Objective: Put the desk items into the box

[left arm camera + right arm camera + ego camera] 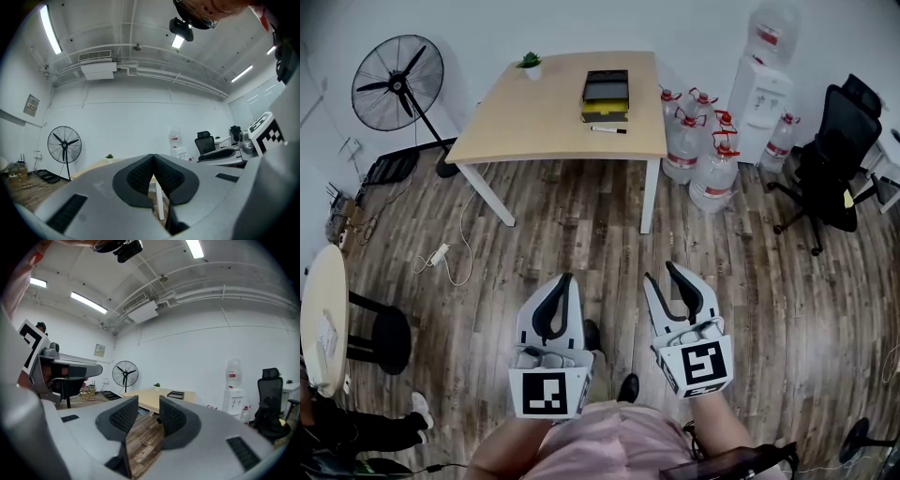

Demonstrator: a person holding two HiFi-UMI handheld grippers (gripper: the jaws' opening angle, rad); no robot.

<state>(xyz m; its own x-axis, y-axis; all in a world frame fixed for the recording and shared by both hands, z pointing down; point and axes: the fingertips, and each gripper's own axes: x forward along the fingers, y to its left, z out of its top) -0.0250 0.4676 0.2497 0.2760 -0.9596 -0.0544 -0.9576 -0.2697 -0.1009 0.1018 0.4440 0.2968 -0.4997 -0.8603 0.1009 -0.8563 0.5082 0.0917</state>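
Observation:
In the head view a dark box (606, 94) lies on the far light-wood desk (534, 117), with something yellow at its near edge. In front of it lies a black-and-white pen (608, 129), and a small potted plant (530, 64) stands at the back left corner. Both grippers hang over the wooden floor, well short of the desk. My left gripper (567, 278) (153, 157) is shut, pads touching, empty. My right gripper (660, 273) (148, 401) is open by a narrow gap and holds nothing. The right gripper view shows the box (176, 394) far off on the desk.
A standing fan (398, 82) is left of the desk. Several water bottles (698, 150) and a dispenser (759, 89) crowd its right side, with a black office chair (830, 159) beyond. A round table (319, 319) and a stool (380, 337) stand at the left, and a cable (441, 255) lies on the floor.

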